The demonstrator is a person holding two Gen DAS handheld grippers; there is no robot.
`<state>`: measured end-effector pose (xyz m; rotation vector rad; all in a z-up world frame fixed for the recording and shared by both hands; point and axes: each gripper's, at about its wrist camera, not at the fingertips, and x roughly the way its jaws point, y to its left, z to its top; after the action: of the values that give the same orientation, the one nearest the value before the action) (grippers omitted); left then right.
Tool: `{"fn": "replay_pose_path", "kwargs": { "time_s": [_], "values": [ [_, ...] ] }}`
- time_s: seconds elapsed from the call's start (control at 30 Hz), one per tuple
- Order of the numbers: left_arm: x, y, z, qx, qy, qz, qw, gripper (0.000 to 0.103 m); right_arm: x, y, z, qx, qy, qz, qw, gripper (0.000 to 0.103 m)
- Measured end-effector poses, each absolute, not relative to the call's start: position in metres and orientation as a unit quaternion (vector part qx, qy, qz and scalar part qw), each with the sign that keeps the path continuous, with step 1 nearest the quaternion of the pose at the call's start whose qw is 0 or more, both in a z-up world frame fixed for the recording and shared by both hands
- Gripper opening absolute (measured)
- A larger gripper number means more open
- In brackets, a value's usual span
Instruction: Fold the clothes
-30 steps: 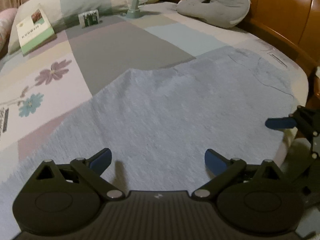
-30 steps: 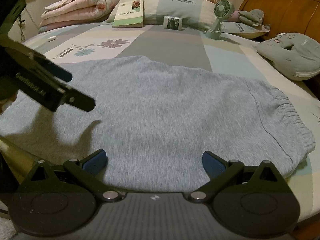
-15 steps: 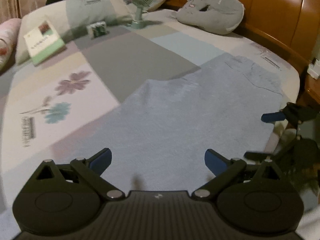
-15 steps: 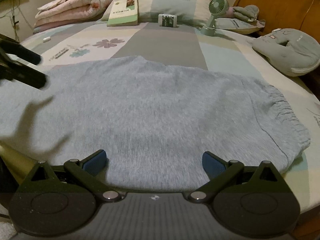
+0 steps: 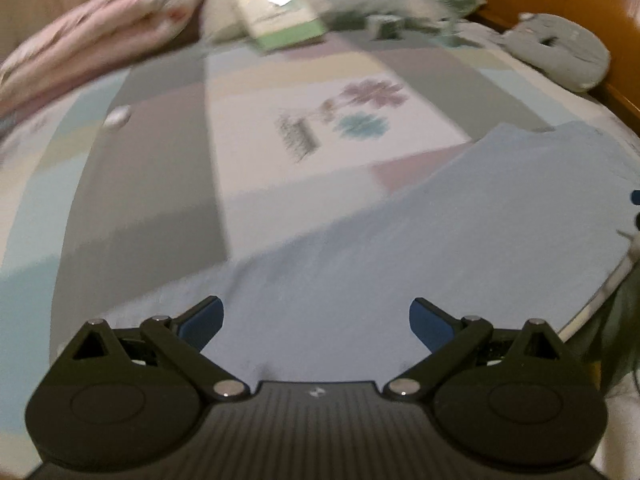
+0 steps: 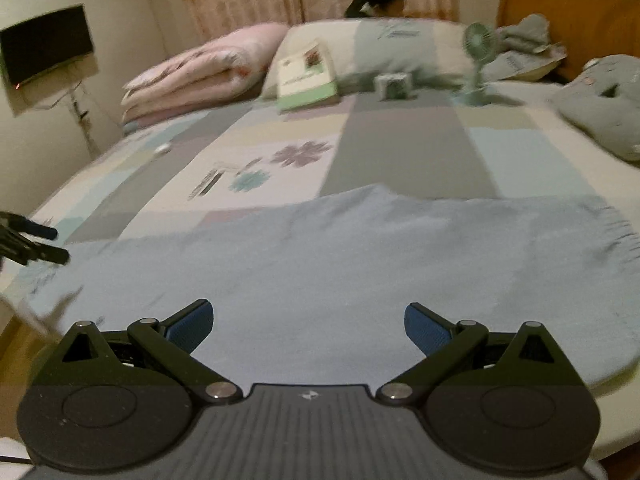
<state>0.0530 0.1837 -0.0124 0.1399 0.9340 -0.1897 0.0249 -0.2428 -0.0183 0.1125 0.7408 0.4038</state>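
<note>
Grey-blue fleece trousers [image 6: 340, 264] lie flat across the near edge of the bed [image 6: 400, 148], long axis running left to right. The elastic waistband [image 6: 616, 236] sits at the right end; the leg end [image 5: 208, 300] tapers off toward the left.

Right gripper [image 6: 309, 326]: jaws spread wide, nothing held, positioned over the mid-section of the garment and pointing across its short axis. The waistband lies ahead and to its right.

Left gripper [image 5: 316, 322]: jaws spread wide, nothing held, positioned over the leg end, with the fabric edge just beside its left fingertip. It also appears at the left margin of the right wrist view.

Judgement: each gripper is nearer its own end. An end-to-end fold requires the left gripper to take the leg end and carry it along the long axis toward the waistband. Both views are motion-blurred; hem detail cannot be resolved.
</note>
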Motion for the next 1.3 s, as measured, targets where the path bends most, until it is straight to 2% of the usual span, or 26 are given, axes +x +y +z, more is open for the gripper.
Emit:
{"fn": "replay_pose_path", "kwargs": {
  "time_s": [0.17, 0.33, 0.53, 0.67, 0.93, 1.17, 1.3],
  "values": [
    [0.041, 0.225, -0.057, 0.016, 0.462, -0.068, 0.884, 0.099, 0.025, -0.193, -0.014, 0.01, 0.378, 0.212, 0.901, 0.103],
    [0.025, 0.25, -0.079, -0.038, 0.462, -0.065, 0.884, 0.099, 0.025, -0.157, -0.014, -0.01, 0.394, 0.222, 0.892, 0.103],
    [0.0, 0.257, -0.074, -0.036, 0.427, -0.066, 0.901, 0.099, 0.028, -0.13, -0.02, -0.041, 0.414, 0.224, 0.881, 0.103],
    [-0.003, 0.271, -0.083, -0.075, 0.439, -0.067, 0.893, 0.099, 0.034, -0.108, -0.024, -0.062, 0.423, 0.234, 0.873, 0.103],
    [-0.017, 0.266, -0.071, -0.031, 0.423, -0.065, 0.903, 0.1, 0.063, -0.046, -0.045, -0.104, 0.433, 0.268, 0.854, 0.103],
    [-0.023, 0.274, -0.081, -0.045, 0.424, -0.071, 0.902, 0.1, 0.058, -0.013, -0.075, -0.168, 0.427, 0.279, 0.843, 0.103],
    [-0.031, 0.277, -0.078, -0.059, 0.415, -0.07, 0.905, 0.1, 0.051, -0.016, -0.07, -0.187, 0.441, 0.278, 0.833, 0.103]
  ]
}}
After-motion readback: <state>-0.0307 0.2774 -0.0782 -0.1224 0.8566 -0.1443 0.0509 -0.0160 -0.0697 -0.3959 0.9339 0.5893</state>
